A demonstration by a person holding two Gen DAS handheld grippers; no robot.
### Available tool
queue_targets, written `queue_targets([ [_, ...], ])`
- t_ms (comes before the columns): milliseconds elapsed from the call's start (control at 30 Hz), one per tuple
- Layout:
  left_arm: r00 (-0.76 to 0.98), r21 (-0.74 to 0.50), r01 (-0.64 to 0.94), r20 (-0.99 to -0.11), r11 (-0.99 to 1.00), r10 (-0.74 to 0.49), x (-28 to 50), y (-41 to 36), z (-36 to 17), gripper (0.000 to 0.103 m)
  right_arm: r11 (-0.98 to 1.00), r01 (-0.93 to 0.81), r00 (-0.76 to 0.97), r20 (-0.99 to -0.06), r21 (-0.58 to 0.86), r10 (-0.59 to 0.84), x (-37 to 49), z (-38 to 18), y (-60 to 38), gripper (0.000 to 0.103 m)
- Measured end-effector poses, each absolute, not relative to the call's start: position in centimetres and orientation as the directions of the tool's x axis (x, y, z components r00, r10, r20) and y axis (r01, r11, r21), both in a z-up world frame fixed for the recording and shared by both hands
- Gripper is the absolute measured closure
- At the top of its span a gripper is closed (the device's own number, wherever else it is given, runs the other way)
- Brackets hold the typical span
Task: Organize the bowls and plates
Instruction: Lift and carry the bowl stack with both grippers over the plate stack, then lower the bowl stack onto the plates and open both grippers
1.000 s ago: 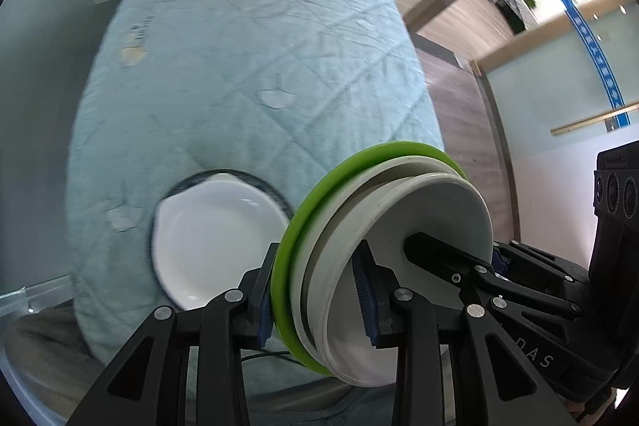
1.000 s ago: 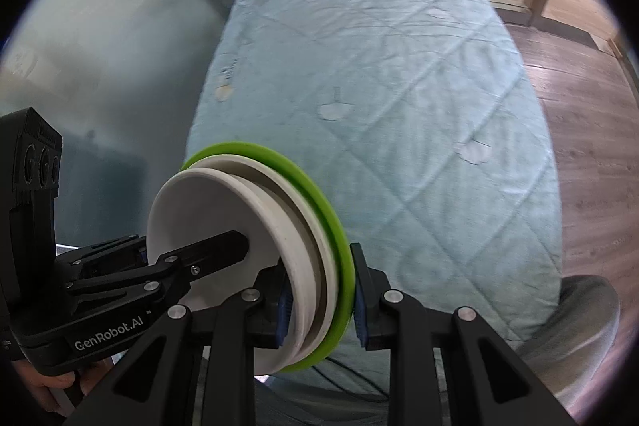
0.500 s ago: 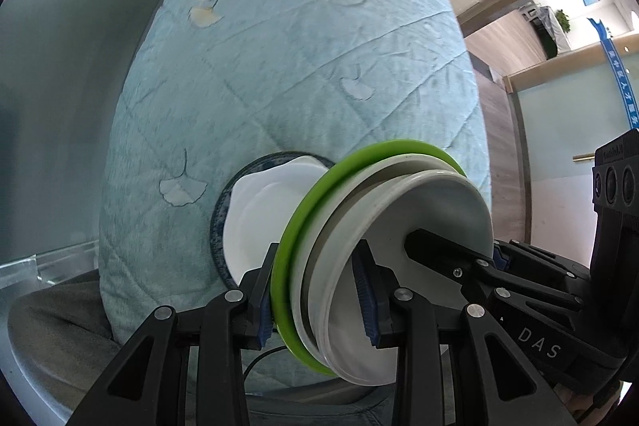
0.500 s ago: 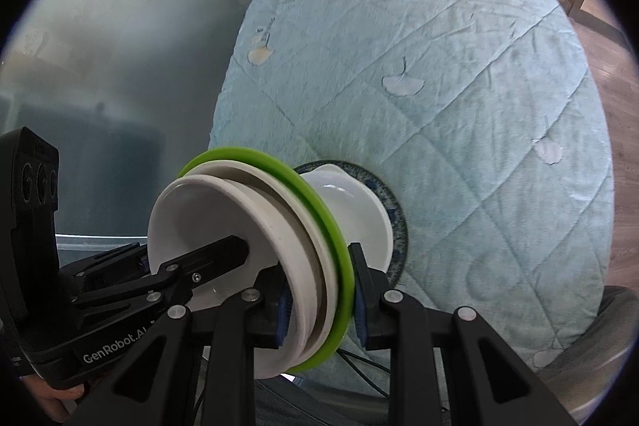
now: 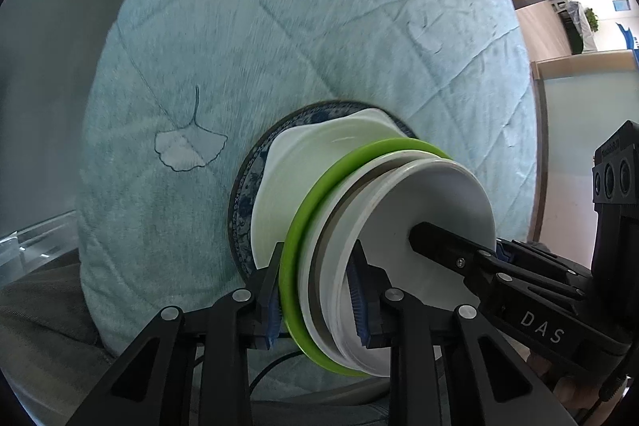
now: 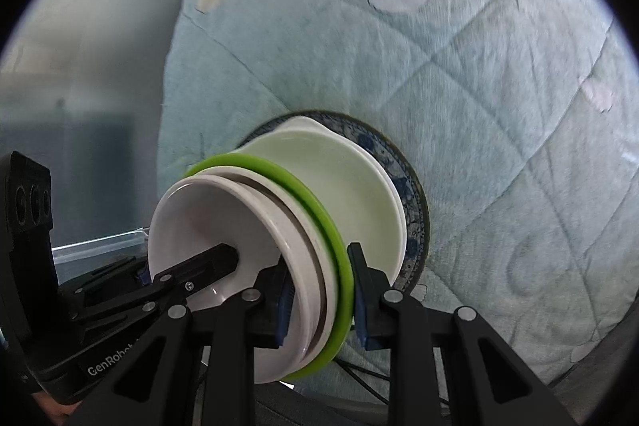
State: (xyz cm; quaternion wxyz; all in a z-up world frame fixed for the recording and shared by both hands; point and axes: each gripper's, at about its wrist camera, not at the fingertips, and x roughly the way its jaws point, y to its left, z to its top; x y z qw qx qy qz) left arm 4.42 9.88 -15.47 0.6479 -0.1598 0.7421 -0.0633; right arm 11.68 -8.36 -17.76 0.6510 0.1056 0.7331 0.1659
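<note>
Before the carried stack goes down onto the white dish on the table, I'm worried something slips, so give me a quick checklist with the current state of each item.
1. Left tongs clamp the carried stack's rim, jaws closing: ok.
2. Right tongs clamp the opposite rim: ok.
3. Green plate is lowest of the carried stack, under the grey bowls: ok.
4. White dish sits on the blue patterned plate: ok.
5. Carried stack centred over the dish: cannot tell.
6. Quilted blue tablecloth bare around the target: ok.
</note>
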Motion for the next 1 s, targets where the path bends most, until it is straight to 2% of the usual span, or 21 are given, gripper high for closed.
queue_targets([
  [500, -0.108, -0.294, -0.159, -0.944, 0.942, -0.313, 5.2, 9.5, -17.2, 0.078, 0.924, -0.046, -0.135, -0.919, 0.379, 0.37, 13.1, -19.4, -8.6, 0.078],
  [700, -0.096, -0.273, -0.144, -0.953, 0.951, -0.288, 4.9, 9.2, -16.9, 0.079, 0.937, -0.058, -0.118, -0.934, 0.345, 0.336, 12.9, -19.3, -8.6, 0.071],
  [800, -0.032, -0.27, -0.151, -0.96, 0.951, -0.278, 4.9, 9.5, -15.4, 0.069, 0.943, -0.074, -0.085, -0.944, 0.324, 0.318, 12.8, -18.2, -8.7, 0.055],
  [867, 0.024, -0.228, -0.13, -0.974, 0.965, -0.227, 4.8, 9.4, -13.6, 0.053, 0.947, -0.092, -0.042, -0.951, 0.309, 0.306, 12.8, -16.8, -9.2, 0.048],
  [900, 0.046, -0.198, -0.119, -0.98, 0.973, -0.194, 4.7, 9.4, -12.8, 0.047, 0.95, -0.1, -0.02, -0.955, 0.297, 0.297, 12.8, -16.2, -9.5, 0.042],
  [967, 0.113, -0.154, -0.102, -0.983, 0.983, -0.142, 4.4, 9.4, -10.9, 0.029, 0.957, -0.113, 0.033, -0.962, 0.267, 0.273, 12.5, -14.6, -10.5, 0.028],
  [1000, 0.157, -0.149, -0.093, -0.979, 0.984, -0.133, 4.2, 9.3, -9.7, 0.025, 0.96, -0.123, 0.051, -0.964, 0.253, 0.261, 12.4, -13.9, -10.9, 0.02],
])
